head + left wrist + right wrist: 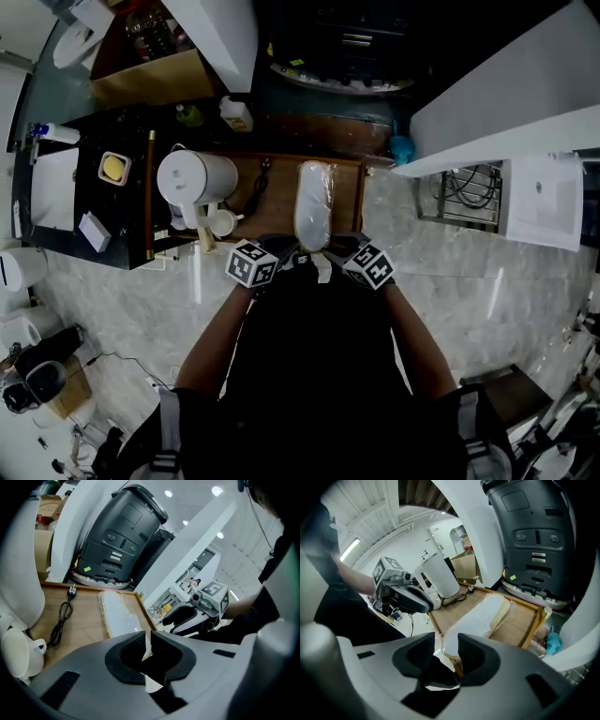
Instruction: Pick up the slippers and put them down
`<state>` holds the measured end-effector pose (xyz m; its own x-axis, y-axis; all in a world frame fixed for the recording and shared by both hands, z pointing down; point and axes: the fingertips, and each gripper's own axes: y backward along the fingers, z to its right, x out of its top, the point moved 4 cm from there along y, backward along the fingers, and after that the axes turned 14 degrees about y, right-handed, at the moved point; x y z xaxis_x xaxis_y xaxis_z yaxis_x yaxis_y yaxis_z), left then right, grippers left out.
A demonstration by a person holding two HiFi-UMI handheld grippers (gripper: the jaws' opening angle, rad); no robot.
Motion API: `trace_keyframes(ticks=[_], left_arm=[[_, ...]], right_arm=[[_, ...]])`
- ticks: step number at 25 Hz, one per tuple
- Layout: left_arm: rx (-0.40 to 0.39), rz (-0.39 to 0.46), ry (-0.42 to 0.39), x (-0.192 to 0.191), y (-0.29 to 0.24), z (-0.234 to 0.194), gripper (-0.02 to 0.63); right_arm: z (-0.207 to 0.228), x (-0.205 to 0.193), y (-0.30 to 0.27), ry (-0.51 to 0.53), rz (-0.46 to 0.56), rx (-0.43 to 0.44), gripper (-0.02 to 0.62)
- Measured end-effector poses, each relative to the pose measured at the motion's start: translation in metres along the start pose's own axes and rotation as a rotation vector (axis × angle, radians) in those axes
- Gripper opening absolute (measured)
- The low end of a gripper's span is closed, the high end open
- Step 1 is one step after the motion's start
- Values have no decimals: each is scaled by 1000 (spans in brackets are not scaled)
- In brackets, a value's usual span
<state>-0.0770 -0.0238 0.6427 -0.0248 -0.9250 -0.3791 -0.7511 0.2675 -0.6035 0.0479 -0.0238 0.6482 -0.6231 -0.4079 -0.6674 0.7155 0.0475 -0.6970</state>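
Observation:
A pack of white slippers (pixel 313 202) in clear plastic wrap lies lengthwise on a wooden tabletop (pixel 344 192). Both grippers meet at its near end. My left gripper (pixel 289 255) is shut on a thin flap of the wrap, which shows between its closed pads in the left gripper view, where the slippers (pixel 118 609) stretch away ahead. My right gripper (pixel 339 249) stands open, with the near end of the slippers (pixel 480 616) in the gap between its fingers (pixel 472 656). Each gripper sees the other: the right gripper (pixel 190 616) and the left gripper (pixel 405 598).
A white kettle (pixel 192 178), a white cup (pixel 222 222) and a black power cord (pixel 260 187) share the tabletop left of the slippers. A large black machine (pixel 122 531) stands behind the table. A wire rack (pixel 469 192) is on the right over marble floor.

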Motion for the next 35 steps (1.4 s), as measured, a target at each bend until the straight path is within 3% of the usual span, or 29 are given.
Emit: trace_keyframes(ticks=[4,8,11,15,23,35], left_arm=[[-49,-25,83,-5,-16,-12,86],[-16,-45,112,-12,-29,-29,145],[6,-64,152,-15,-37,-44,193],[-29,-68,241,-16,-48,-54,256],[60,-97,237,-18,-67,-74,314],[38,-127,275,-17,-82,-84,314]], right_arm=[[9,-8,-15,-4,-30,53,174],[25,-19,-27,2,-61,60,200],[42,-25,-35,-63,-59,36,239],[58,-32,-40,-157,-56,9,296],[65,-47,-59,-276,-83,20,367],[73,-43,-76,-356,-58,13,364]])
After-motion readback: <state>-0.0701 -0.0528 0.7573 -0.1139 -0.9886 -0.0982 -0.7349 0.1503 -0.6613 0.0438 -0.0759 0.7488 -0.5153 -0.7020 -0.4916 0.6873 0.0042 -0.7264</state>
